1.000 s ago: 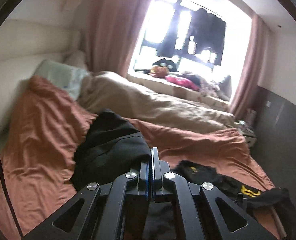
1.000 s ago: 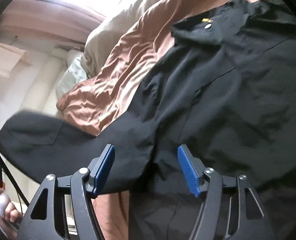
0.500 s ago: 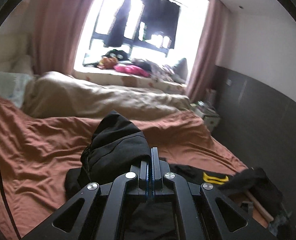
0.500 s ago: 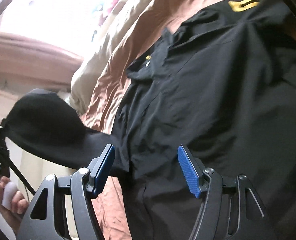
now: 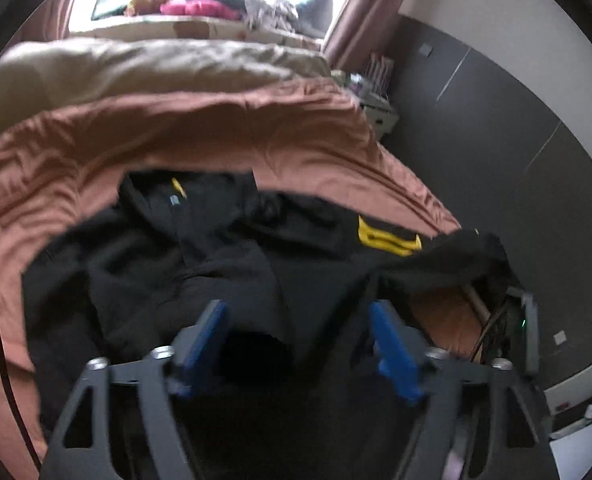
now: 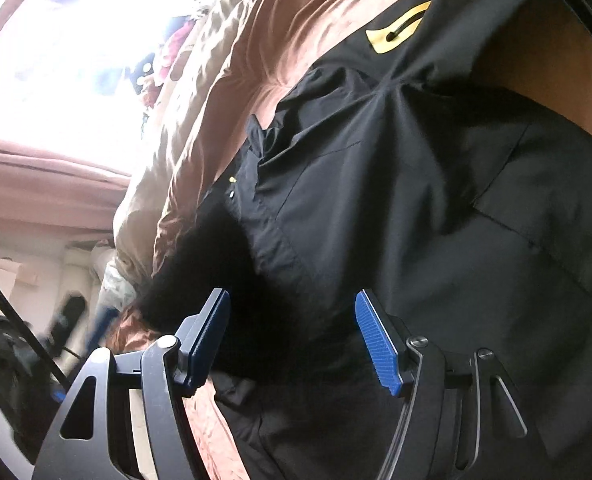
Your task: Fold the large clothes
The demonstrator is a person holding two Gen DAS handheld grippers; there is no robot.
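Shirt (image 5: 224, 264) lies spread on bed (image 5: 216, 136); left claw (image 5: 299, 340) and right claw (image 6: 292, 336) hover above, both apart.

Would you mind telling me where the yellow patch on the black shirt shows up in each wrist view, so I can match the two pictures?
Left wrist view: the yellow patch sits right of centre, on the black shirt, near the far edge of the brown bedsheet.
Right wrist view: the yellow patch is near the top, right of centre.
Shared landmark: the small yellow tag at the shirt's collar.
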